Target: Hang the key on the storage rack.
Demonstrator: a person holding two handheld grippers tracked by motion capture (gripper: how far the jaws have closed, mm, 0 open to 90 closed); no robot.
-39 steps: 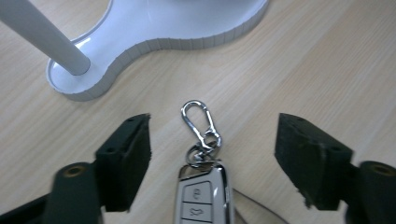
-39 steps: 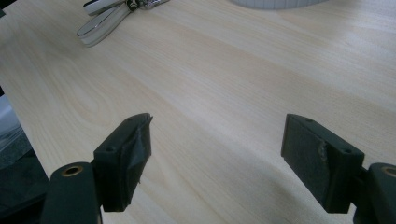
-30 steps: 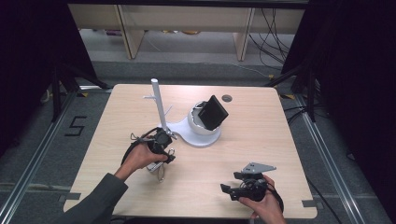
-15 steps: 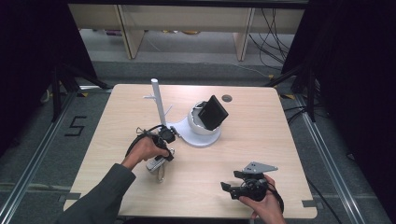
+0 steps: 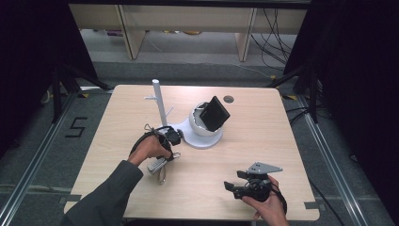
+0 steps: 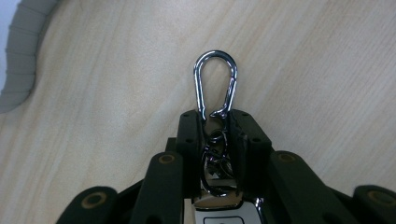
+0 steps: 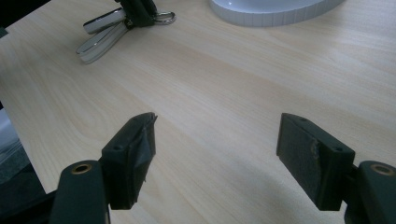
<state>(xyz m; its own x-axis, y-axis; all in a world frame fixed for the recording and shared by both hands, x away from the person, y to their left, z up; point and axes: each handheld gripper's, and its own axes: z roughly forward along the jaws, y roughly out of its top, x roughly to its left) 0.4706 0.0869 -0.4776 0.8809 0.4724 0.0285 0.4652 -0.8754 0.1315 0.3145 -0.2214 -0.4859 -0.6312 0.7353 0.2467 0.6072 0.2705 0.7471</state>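
A: Where the list runs from largest to smallest, what heads it?

B: Item one, the wooden table (image 5: pixel 263 155), pale grain. Item two, a white round stand (image 5: pixel 202 134) at its middle, bearing a tilted black tablet (image 5: pixel 214 113); a white post (image 5: pixel 159 101) rises just to its left.

A: And the grippers?

B: Item three, the right gripper (image 7: pixel 217 154), held low at the table's near right corner, jaws wide apart over bare wood, nothing between them. Item four, the left gripper (image 6: pixel 215 135), near the stand's base, pointed down at the tabletop; its jaws have just been closing and now press on the keyring from both sides.

A: The keyring itself?

B: Item five, the key bunch (image 6: pixel 217 154), lying on the table: silver carabiner (image 6: pixel 215 81) poking out past the jaw tips, chain links between the pads, silver fob ends (image 7: pixel 100 35) trailing behind.
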